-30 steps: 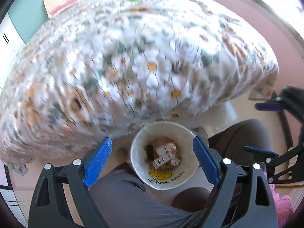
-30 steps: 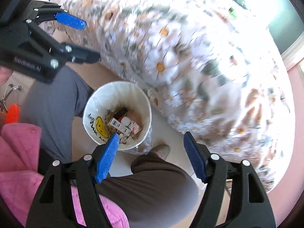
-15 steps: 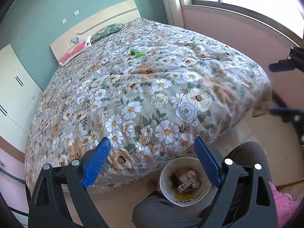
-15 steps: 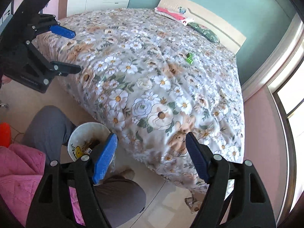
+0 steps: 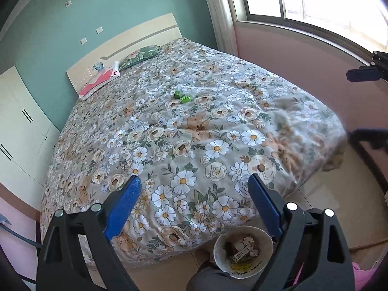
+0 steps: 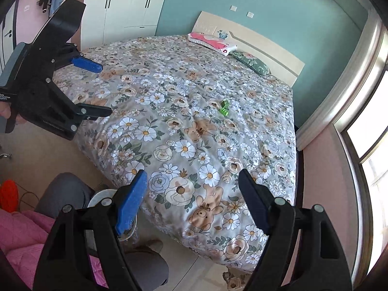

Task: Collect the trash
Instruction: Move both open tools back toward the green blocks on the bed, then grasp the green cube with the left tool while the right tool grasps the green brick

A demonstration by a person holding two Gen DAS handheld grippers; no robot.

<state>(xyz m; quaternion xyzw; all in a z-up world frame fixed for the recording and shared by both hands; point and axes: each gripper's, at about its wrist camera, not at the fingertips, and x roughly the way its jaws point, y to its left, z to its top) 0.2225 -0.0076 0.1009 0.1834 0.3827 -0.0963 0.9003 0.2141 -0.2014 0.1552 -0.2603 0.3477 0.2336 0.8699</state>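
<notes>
While both grippers hang over the foot of the bed (image 5: 218,126), neither holds anything. The left gripper (image 5: 194,208) has its jaws spread wide, with only flowered bedspread showing between its blue pads. In the left wrist view the bin (image 5: 242,252) sits on the floor at about five o'clock from the gap, close inside the right-hand finger and below its tip; it is white with a yellow mark on its side, and cartons and other scraps lie in it. A grey-trousered knee (image 5: 208,278) shows just beside the bin at six o'clock.

The right gripper (image 6: 194,201) is likewise empty; its jaws stand apart, nothing but bedspread between them. In its view the bin (image 6: 101,196) is mostly hidden behind the left-hand finger, at about nine o'clock from the gap, so it lies outside the jaws. The left gripper (image 6: 97,89) appears there at ten o'clock, over the bed's near corner.

A small green thing (image 5: 181,96), seemingly toy bricks, lies mid-bed, far up at twelve o'clock from both gaps (image 6: 224,108), well apart from either set of fingers. Two pillows (image 5: 99,82) rest against the headboard (image 5: 135,38).
</notes>
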